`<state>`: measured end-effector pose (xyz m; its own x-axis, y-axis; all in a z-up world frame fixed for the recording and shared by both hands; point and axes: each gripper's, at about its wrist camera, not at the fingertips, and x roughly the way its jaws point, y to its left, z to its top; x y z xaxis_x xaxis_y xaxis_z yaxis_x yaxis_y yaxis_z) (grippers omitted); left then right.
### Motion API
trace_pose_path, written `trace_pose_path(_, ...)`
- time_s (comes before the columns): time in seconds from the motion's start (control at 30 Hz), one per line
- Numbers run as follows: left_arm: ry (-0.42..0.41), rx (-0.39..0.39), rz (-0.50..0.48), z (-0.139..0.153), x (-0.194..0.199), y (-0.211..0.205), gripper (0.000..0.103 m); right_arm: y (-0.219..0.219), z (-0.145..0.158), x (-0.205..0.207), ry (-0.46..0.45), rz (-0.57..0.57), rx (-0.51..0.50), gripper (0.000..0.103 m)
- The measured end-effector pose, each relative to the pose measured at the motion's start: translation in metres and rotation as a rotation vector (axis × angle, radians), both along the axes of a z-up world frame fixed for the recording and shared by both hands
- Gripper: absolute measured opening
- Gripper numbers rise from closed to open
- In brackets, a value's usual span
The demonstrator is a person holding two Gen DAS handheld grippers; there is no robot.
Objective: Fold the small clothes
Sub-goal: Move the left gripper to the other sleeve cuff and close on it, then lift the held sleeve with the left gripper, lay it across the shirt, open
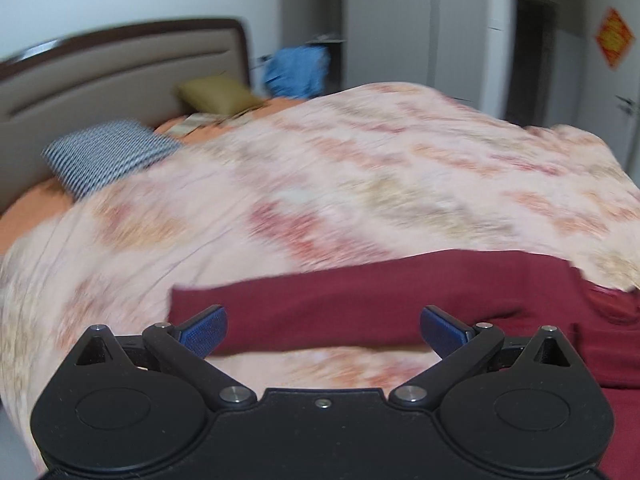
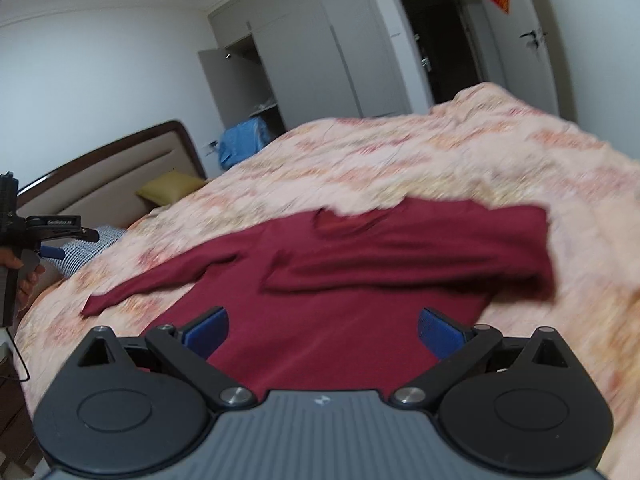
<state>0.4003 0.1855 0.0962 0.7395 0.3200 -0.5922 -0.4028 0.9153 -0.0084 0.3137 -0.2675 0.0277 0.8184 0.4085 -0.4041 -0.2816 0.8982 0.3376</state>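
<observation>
A dark red long-sleeved shirt [image 2: 340, 280] lies on the pink patterned quilt [image 2: 440, 160] of a bed. Its right sleeve is folded across the chest, and its left sleeve [image 2: 152, 280] stretches out toward the left. In the left wrist view that outstretched sleeve [image 1: 360, 300] runs across the frame just beyond the fingertips. My left gripper [image 1: 323, 330] is open above the sleeve with nothing between its blue pads. My right gripper [image 2: 323, 330] is open over the shirt's lower body, also empty. The left gripper [image 2: 60, 236], held by a hand, shows at the far left of the right wrist view.
At the head of the bed stand a padded headboard [image 1: 120, 68], a blue-and-white striped pillow [image 1: 108, 156] and an olive cushion [image 1: 216, 96]. A blue bundle [image 1: 298, 70] sits beside grey wardrobes [image 2: 320, 52]. A dark doorway [image 2: 440, 36] opens behind the bed.
</observation>
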Motion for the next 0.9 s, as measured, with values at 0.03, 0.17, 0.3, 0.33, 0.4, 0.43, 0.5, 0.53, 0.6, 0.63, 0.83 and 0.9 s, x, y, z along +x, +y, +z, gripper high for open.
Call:
trace_pose_path(0.03,-0.004,-0.026,0.028,-0.010,-0.003,0.014,0.102,0.010,-0.005,-0.004,-0.001,0.012,-0.005,0.103)
trace_pose_path(0.17,-0.028,-0.126,0.133,-0.054,-0.010,0.061,0.102,0.047,-0.024,-0.015,0.000,0.030,-0.053,0.103)
trace_pose_path(0.3,-0.052,-0.225,0.209,-0.090,-0.009,0.096,0.096,0.075,-0.036,-0.020,-0.006,0.090,-0.127,0.103)
trace_pose_path(0.33,-0.061,-0.248,0.221,-0.096,-0.009,0.103,0.093,0.081,-0.037,-0.023,-0.016,0.095,-0.149,0.103)
trace_pose_path(0.4,-0.090,-0.287,0.246,-0.105,-0.009,0.115,0.089,0.090,-0.037,-0.024,-0.035,0.104,-0.175,0.103)
trace_pose_path(0.43,-0.113,-0.302,0.254,-0.108,-0.010,0.120,0.088,0.092,-0.037,-0.024,-0.043,0.107,-0.181,0.103)
trace_pose_path(0.5,-0.155,-0.311,0.267,-0.111,-0.008,0.128,0.083,0.095,-0.038,-0.024,-0.051,0.104,-0.182,0.103)
trace_pose_path(0.53,-0.169,-0.308,0.272,-0.111,-0.006,0.130,0.079,0.096,-0.039,-0.023,-0.052,0.101,-0.178,0.103)
trace_pose_path(0.6,-0.191,-0.301,0.295,-0.112,-0.003,0.134,0.065,0.096,-0.041,-0.021,-0.048,0.097,-0.174,0.103)
trace_pose_path(0.63,-0.199,-0.306,0.313,-0.113,-0.002,0.137,0.054,0.096,-0.043,-0.019,-0.039,0.094,-0.170,0.103)
trace_pose_path(0.83,-0.198,-0.318,0.404,-0.117,0.002,0.147,0.006,0.095,-0.051,-0.016,-0.014,0.093,-0.156,0.103)
trace_pose_path(0.9,-0.207,-0.311,0.417,-0.116,0.001,0.148,0.005,0.094,-0.050,-0.016,-0.015,0.093,-0.152,0.103)
